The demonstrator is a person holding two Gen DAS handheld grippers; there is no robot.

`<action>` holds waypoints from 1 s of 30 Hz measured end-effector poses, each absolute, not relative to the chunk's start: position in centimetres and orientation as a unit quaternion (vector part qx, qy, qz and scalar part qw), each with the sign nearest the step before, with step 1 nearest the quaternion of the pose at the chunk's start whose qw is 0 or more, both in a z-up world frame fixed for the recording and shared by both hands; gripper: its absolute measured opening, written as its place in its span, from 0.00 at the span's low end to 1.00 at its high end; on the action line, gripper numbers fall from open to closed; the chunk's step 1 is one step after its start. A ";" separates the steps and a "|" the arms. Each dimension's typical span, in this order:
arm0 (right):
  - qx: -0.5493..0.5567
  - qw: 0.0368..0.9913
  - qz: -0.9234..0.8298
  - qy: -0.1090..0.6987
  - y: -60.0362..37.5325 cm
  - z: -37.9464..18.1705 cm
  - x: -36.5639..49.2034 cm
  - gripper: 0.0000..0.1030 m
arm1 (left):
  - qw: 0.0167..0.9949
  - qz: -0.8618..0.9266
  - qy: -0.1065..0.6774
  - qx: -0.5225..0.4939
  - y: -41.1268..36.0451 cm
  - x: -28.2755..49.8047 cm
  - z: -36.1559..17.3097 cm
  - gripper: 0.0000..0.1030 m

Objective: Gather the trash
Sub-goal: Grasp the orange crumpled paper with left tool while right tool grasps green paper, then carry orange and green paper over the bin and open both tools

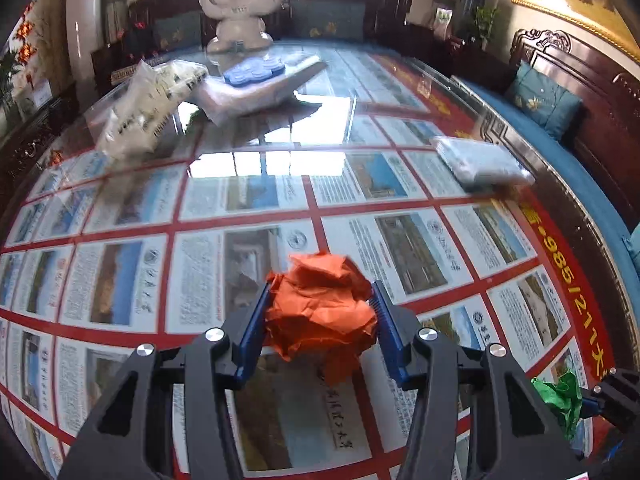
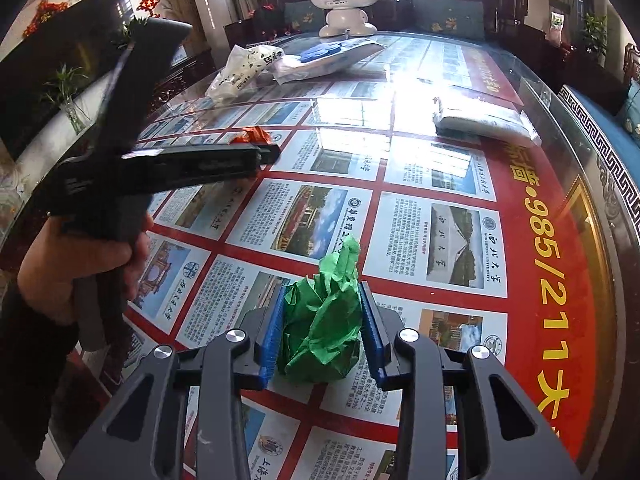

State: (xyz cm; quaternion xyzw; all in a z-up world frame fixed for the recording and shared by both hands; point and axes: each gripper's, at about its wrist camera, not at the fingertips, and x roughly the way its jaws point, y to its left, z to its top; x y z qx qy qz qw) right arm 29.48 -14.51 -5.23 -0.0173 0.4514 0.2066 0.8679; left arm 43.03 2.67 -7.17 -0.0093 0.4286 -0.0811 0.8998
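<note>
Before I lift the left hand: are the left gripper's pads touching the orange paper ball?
Touching. The left wrist view shows both blue pads of the left gripper pressed against the sides of the orange paper ball, no gap visible.

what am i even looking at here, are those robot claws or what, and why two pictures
No robot: a person carries a hand-held gripper in each hand, each with a camera looking along its jaws, hence two pictures. The left gripper has its jaws closed on a crumpled orange paper ball. The right gripper grips a crumpled green paper ball. Its view also shows the person's hand holding the left tool. Below is a glass-topped table over a printed poster, with plastic bags and a white robot figure farther back.
</note>
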 end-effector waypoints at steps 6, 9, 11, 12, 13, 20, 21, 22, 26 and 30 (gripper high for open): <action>-0.009 0.870 0.213 0.445 -15.0 -4.8 28.6 0.34 | 0.904 -0.101 0.416 -0.018 2.5 41.0 -6.4 0.45; -0.004 0.873 0.214 0.438 -15.4 -4.0 27.5 0.34 | 0.909 -0.110 0.401 -0.019 2.8 38.5 -5.2 0.45; -0.003 0.876 0.216 0.431 -15.7 -3.3 26.0 0.34 | 0.912 -0.122 0.392 -0.014 2.8 36.4 -4.3 0.45; -0.003 0.877 0.217 0.428 -15.8 -2.9 25.1 0.34 | 0.913 -0.132 0.386 -0.009 2.7 34.9 -3.7 0.45; -0.002 0.878 0.218 0.426 -16.0 -2.5 24.2 0.34 | 0.914 -0.137 0.382 -0.007 2.7 33.8 -3.3 0.45; 0.016 0.892 0.223 0.393 -17.5 0.3 15.2 0.34 | 0.923 -0.164 0.348 0.003 2.4 23.7 0.4 0.45; 0.019 0.893 0.224 0.389 -17.7 0.6 14.1 0.34 | 0.923 -0.171 0.346 0.003 2.3 21.9 0.7 0.45; 0.022 0.894 0.228 0.387 -17.8 0.9 12.7 0.34 | 0.921 -0.180 0.346 0.003 2.2 20.5 0.9 0.45; 0.027 0.898 0.231 0.374 -18.5 2.0 6.7 0.34 | 0.919 -0.202 0.339 0.009 2.0 13.4 1.3 0.46; 0.036 0.894 0.250 0.371 -19.0 2.4 0.7 0.34 | 0.907 -0.228 0.355 0.019 1.6 6.9 0.4 0.47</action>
